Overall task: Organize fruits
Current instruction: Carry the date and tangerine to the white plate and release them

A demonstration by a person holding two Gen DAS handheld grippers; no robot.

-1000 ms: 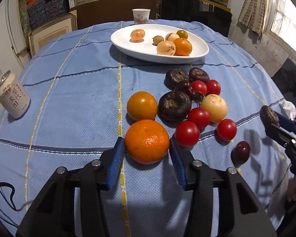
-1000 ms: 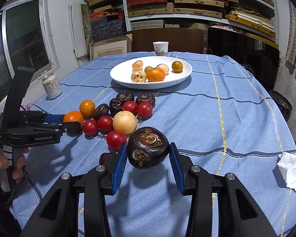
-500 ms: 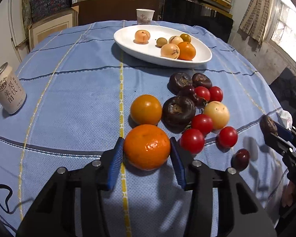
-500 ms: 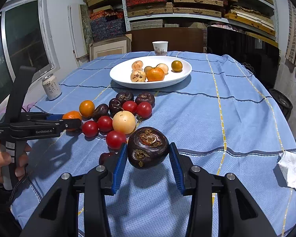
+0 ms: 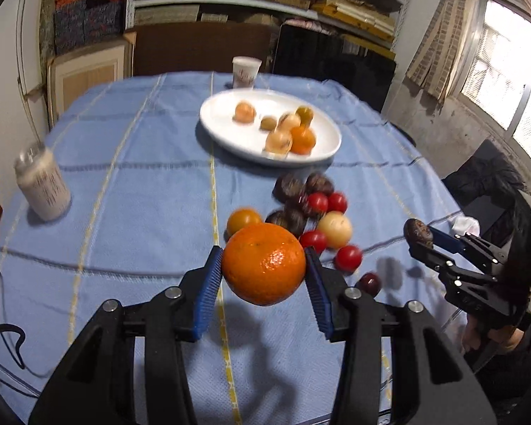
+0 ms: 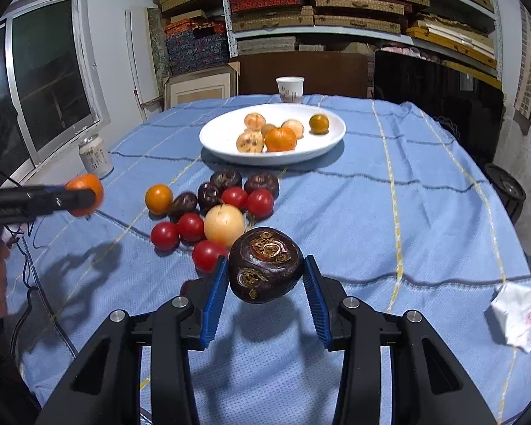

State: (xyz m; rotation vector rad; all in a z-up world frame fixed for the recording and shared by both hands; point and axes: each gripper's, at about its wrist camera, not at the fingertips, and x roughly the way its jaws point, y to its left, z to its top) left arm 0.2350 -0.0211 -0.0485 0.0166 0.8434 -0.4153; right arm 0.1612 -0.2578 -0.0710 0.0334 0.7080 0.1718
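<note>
Right now both loads ride mid-air w/ the white plate (image 6: 331, 143) far off: left gripper (image 5: 263, 271) pinching the orange (image 5: 264, 263), right gripper (image 6: 265, 272) clamping the dark fruit (image 6: 265, 265) — round skins, so either could slip onto the tabletop (image 6: 424, 219).

- Wall shelving (image 6: 354, 10) behind the table, stacked with flat boxes.
- Window (image 6: 49, 74) on one side wall; curtained window (image 5: 506, 60) opposite, admitting daylight.
- Blue tablecloth (image 6: 407, 194).
</note>
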